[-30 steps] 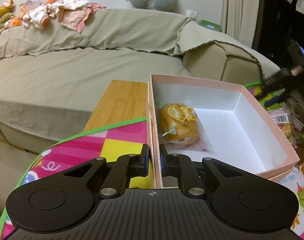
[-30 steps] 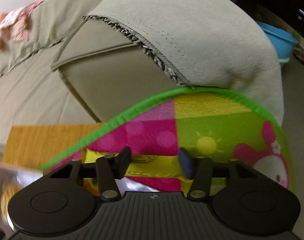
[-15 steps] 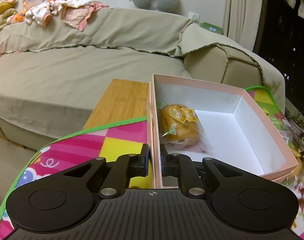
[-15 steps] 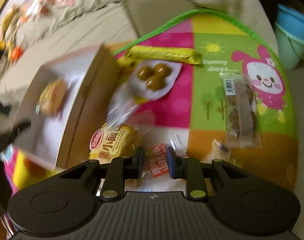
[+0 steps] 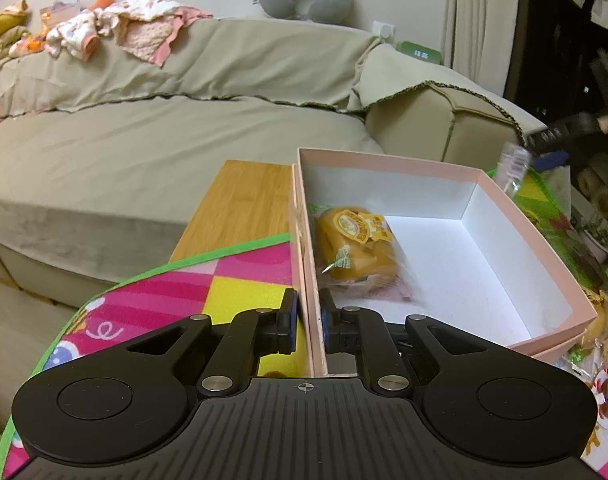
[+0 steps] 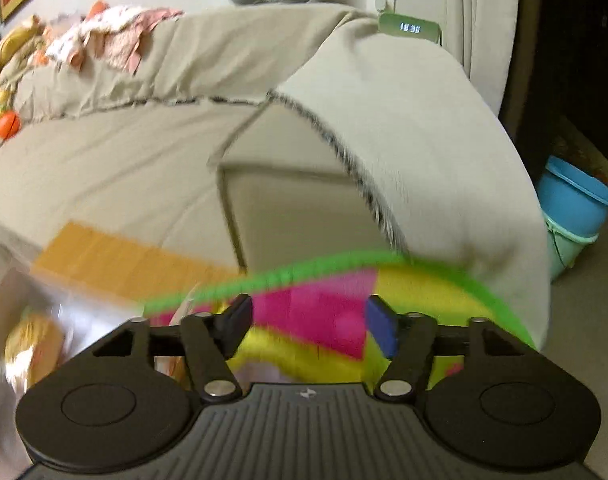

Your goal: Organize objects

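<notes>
Two pairs of tongs show, one in each wrist view. Left tongs (image 5: 307, 316) are clenched on the near left wall of the pink box (image 5: 383, 162), one pad outside the wall and one inside, though their jaws are easing apart slightly. Inside the box, close against that wall, lies a wrapped bun (image 5: 355, 248) in clear film with a yellow label; the rest of the white floor is bare. The box sits on a bright play mat (image 5: 164, 292) spread over a wooden counter (image 5: 240, 200), with a sofa (image 5: 144, 152) behind. At the right edge of the left view, snack packets are cut off by the frame and the box, too cramped to identify, and a dark blurred shape with a clear packet hangs above the box's far corner.

Right tongs (image 6: 307, 328) are released and widening, with nothing between the pads, only mat (image 6: 315, 316) beyond them. This view is heavily smeared; at lower left a pale box wall and an orange blur are barely readable. A blue bucket (image 6: 575, 196) stands at far right
</notes>
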{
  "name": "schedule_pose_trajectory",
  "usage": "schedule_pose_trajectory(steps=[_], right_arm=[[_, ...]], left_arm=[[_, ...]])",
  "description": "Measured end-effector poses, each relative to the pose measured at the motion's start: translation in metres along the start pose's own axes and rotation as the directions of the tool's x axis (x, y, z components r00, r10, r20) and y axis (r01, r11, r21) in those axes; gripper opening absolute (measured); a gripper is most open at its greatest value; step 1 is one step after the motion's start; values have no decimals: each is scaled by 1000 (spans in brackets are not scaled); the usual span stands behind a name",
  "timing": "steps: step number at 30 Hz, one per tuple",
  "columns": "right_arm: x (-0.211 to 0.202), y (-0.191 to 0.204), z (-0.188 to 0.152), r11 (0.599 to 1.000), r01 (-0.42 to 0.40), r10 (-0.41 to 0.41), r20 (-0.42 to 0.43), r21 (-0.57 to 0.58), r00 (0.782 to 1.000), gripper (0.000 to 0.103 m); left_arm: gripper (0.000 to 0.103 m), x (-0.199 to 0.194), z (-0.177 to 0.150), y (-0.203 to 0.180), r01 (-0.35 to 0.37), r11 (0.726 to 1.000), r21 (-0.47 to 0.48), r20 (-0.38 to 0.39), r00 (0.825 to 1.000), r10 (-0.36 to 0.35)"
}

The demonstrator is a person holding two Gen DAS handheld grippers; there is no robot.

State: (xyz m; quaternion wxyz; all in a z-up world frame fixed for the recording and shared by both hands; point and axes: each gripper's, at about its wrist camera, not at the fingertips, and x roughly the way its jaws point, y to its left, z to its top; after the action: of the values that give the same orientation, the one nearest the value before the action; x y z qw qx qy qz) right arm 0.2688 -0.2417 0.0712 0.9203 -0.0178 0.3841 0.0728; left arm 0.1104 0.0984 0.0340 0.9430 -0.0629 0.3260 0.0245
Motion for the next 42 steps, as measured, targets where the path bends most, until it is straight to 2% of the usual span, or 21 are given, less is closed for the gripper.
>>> schedule_pose_trajectory(steps=[2,5,8,12,15,17,21,22,24,25,26,28,32,37,38,40,42], right_arm=[[9,-4,8,1000,-14,14,-31,-6,999,66],[-9,-14,1,998,-65,65,-9,2,998,66],[-42,-27,-10,989,-140,137,59,44,989,66],[-62,-30,-13,986,-157,150,111,60,983,66],[-42,-12,-8,993,-114,111,89,29,990,66],[-15,-2,-6,994,-106,104,41,39,994,66],[47,16,-11,1000,10,-8,-52,27,999,62],[57,17,-13,999,29,-27,-77,23,997,58],[63,13,-17,999,29,-26,-83,34,996,57],[62,9,-16,999,12,-7,-100,43,995,52],[58,5,-18,998,-12,18,-118,54,993,38],[49,0,-26,998,-28,37,-169,55,985,23],[16,-2,-61,998,-51,55,-197,29,979,22],[-32,-3,-102,984,-130,156,-234,123,960,22],[-45,-3,-108,980,-150,176,-220,131,959,23],[-77,1,-120,982,-149,168,-165,120,972,25],[-113,4,-131,987,-133,140,-88,87,986,37]], left_arm=[[13,-1,0,1,4,1000,1,-2,1000,-4],[13,-1,-1,3,12,1000,-4,2,1000,-12],[13,-1,-2,3,13,1000,-1,9,1000,-13],[13,-1,-1,3,16,1000,-3,10,1000,-16],[13,-1,-1,2,15,1000,0,10,1000,-15],[13,-1,-1,2,14,1000,0,10,1000,-14],[13,-1,-1,3,13,1000,1,10,1000,-13],[13,-1,-1,3,14,1000,1,10,1000,-14],[13,-1,-1,2,14,1000,1,11,1000,-14],[13,-1,-1,2,14,1000,1,11,1000,-14],[13,-1,-1,3,14,1000,0,12,1000,-14],[13,0,-2,3,14,1000,-3,14,1000,-14],[13,0,-3,4,16,1000,-12,19,1000,-16],[13,2,-3,2,13,1000,-20,16,1000,-13],[13,2,-3,2,13,1000,-21,16,1000,-13],[13,1,-3,2,14,1000,-25,16,1000,-13],[13,1,-3,2,15,1000,-27,16,1000,-14]])
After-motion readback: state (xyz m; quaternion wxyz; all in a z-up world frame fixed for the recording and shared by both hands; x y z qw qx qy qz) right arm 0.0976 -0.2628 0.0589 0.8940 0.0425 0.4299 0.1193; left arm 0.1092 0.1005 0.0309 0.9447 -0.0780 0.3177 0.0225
